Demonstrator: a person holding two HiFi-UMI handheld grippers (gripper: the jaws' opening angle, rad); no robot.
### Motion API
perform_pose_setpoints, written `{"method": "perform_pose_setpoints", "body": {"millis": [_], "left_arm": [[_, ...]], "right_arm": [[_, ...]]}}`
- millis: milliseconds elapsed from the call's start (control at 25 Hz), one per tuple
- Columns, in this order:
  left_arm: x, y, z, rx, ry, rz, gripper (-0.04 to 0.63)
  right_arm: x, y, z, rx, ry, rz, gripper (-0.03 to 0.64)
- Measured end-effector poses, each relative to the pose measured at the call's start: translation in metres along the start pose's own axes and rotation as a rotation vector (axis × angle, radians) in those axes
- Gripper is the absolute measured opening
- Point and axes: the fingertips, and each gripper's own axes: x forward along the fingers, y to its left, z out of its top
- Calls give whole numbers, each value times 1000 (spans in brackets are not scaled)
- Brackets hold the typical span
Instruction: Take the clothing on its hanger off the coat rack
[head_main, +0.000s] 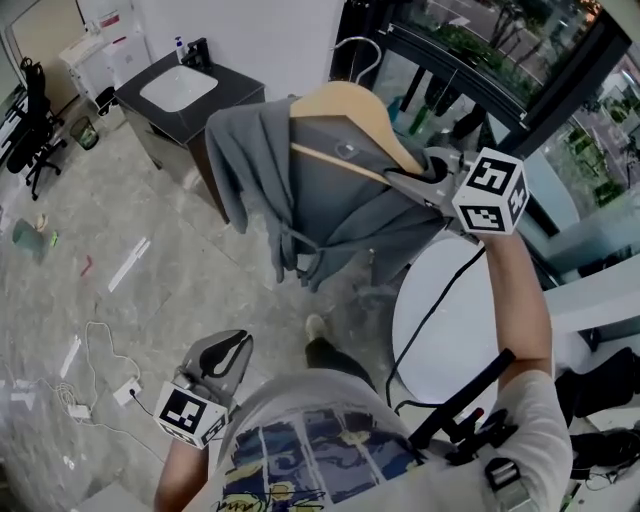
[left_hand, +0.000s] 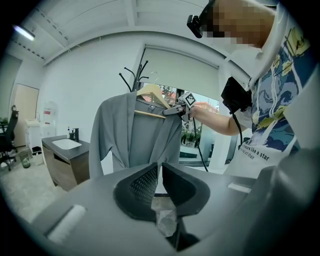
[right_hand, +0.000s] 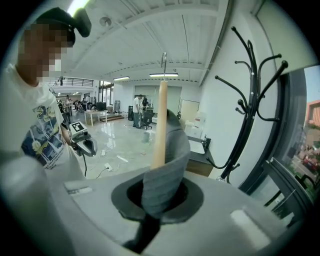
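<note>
A grey garment (head_main: 300, 190) hangs on a wooden hanger (head_main: 350, 105), held up in the air. My right gripper (head_main: 425, 180) is shut on the hanger's right shoulder, with grey cloth pinched between its jaws (right_hand: 157, 195). The hanger's metal hook (right_hand: 163, 57) stands free. The black coat rack (right_hand: 250, 90) is off to its right, apart from the hook. In the left gripper view the garment (left_hand: 135, 135) hangs in front of the rack (left_hand: 135, 80). My left gripper (head_main: 225, 355) is low by the person's hip, shut with nothing held (left_hand: 160, 170).
A dark cabinet with a white sink (head_main: 185, 95) stands behind the garment to the left. A round white table (head_main: 450, 320) is at the right, under the raised arm. Cables and a power strip (head_main: 100, 385) lie on the floor. A black office chair (head_main: 30, 130) is at far left.
</note>
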Motion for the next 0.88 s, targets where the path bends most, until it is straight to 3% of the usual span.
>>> {"method": "perform_pose_setpoints", "body": {"millis": [360, 880], "left_arm": [[-37, -27, -11, 18, -16, -67, 34], [-57, -41, -17, 42, -34, -111, 34]], "right_arm": [[-15, 112, 2, -7, -36, 51, 2], [-30, 217, -10, 4, -40, 84, 2]]}}
